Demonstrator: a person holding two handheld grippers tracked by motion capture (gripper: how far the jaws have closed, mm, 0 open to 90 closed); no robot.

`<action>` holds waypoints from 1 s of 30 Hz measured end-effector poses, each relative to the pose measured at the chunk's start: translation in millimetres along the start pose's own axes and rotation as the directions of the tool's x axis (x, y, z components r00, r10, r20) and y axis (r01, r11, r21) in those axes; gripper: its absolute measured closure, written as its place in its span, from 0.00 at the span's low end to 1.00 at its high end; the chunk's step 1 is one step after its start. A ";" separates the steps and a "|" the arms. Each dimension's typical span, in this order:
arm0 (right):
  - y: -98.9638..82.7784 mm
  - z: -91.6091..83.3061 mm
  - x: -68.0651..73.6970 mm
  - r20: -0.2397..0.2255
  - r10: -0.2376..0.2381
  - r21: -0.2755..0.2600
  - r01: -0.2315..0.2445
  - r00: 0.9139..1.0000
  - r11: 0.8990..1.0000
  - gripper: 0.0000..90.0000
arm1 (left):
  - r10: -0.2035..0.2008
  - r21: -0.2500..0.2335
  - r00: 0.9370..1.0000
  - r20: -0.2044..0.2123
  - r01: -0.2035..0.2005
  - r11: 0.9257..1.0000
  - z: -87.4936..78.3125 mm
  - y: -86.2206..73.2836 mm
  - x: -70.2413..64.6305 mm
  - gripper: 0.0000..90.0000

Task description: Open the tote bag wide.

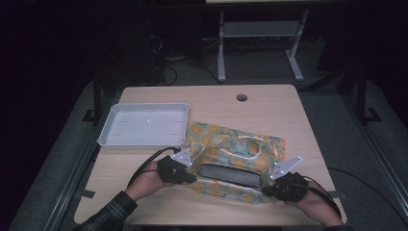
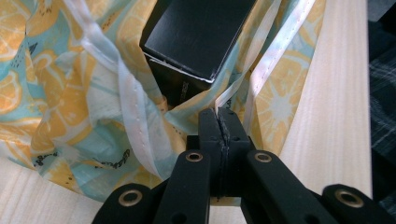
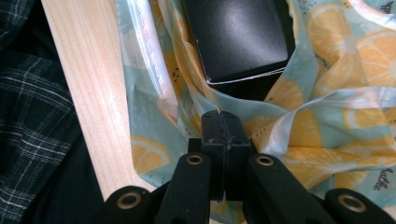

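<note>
High view: we pinch the lemon-print bag (image 1: 231, 159) with the left hand-held gripper (image 1: 190, 177) and right hand-held gripper (image 1: 269, 188), black box (image 1: 230, 175) inside.

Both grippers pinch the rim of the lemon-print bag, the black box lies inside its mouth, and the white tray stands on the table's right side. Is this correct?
Not fully. The white tray stands on the table's left side, behind the left gripper, as the high view shows. The rest holds: the left gripper and the right gripper are shut on the rim of the lemon-print bag, and the black box lies in its mouth.
</note>
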State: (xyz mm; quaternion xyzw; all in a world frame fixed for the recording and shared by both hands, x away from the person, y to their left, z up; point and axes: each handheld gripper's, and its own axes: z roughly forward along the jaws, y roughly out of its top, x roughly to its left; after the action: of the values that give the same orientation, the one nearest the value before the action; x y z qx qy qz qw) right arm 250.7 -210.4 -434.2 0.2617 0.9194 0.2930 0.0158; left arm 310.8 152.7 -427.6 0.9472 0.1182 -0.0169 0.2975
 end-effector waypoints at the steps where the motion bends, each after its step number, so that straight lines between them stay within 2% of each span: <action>1: 0.2 1.2 -0.5 0.000 0.004 0.003 -0.004 1.000 1.000 0.99 | 0.000 0.000 1.000 -0.002 0.000 1.000 0.9 -0.1 0.6 0.99; 14: 4.5 11.6 -14.4 0.032 -0.001 0.015 0.000 0.999 1.000 0.99 | -0.009 0.021 1.000 -0.028 0.010 1.000 13.1 0.4 15.2 0.99; 25: 7.6 16.6 -29.0 0.062 0.004 0.012 -0.005 0.998 1.000 0.99 | -0.010 0.035 0.997 -0.072 0.013 0.999 20.5 5.1 30.7 0.99; 30: 8.1 19.6 -32.4 0.069 0.012 0.014 -0.013 0.998 1.000 0.99 | -0.025 0.040 0.997 -0.070 0.028 0.999 24.8 4.9 35.6 0.99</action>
State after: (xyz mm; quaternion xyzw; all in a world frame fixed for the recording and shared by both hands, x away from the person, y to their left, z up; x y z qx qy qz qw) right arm 286.1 -210.4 -450.0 0.2775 0.9188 0.2774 0.0439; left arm 347.5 142.4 -448.9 0.9514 0.1406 0.0097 0.2737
